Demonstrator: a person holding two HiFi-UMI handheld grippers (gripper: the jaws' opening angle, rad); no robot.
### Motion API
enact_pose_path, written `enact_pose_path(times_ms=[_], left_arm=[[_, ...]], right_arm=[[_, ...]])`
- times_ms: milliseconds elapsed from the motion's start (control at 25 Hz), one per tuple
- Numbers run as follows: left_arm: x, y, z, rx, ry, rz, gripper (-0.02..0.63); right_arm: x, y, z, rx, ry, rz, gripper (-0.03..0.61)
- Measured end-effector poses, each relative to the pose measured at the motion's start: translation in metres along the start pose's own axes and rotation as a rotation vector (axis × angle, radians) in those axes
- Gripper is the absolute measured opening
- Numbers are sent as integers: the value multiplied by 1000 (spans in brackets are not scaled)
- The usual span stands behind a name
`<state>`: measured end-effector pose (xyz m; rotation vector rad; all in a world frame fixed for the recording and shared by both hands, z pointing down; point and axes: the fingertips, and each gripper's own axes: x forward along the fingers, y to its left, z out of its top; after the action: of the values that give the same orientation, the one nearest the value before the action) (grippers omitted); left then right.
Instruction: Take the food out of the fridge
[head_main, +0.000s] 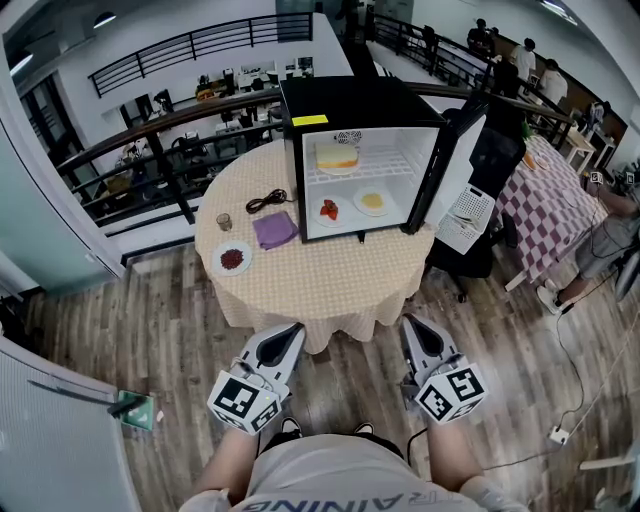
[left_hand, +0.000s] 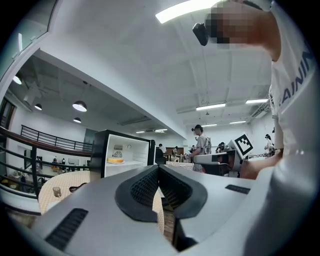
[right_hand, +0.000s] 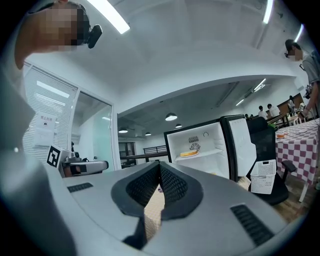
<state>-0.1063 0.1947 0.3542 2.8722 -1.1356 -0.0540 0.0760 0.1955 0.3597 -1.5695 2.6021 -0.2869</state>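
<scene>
Round table (head_main: 330, 285) w/ beige cloth on wood-plank floor (head_main: 150, 335). Black railing (head_main: 150, 125) behind table, checkered table (head_main: 555, 205) to its right. White ceiling w/ strip light (left_hand: 185, 7) overhead.

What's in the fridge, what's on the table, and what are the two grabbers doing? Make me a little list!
Fridge: black mini fridge, door open, on round table with beige cloth
Top shelf: yellow cake
Bottom: white plate of red food; white plate of yellow food
Tabletop: purple cloth; white plate of dark red bits; small glass; black cable
Left gripper: shut, empty, short of the table
Right gripper: shut, empty, short of the table
</scene>
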Motion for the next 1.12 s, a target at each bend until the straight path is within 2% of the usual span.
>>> enact_pose_path(times_ms=[480, 1120], left_arm=[[15, -8, -3, -9, 13, 7, 8], [77, -60, -26, 5, 52, 70, 8]], right_arm=[[-8, -19, -4, 52, 11, -3, 20], [-49, -111, -26, 154, 42, 35, 20]])
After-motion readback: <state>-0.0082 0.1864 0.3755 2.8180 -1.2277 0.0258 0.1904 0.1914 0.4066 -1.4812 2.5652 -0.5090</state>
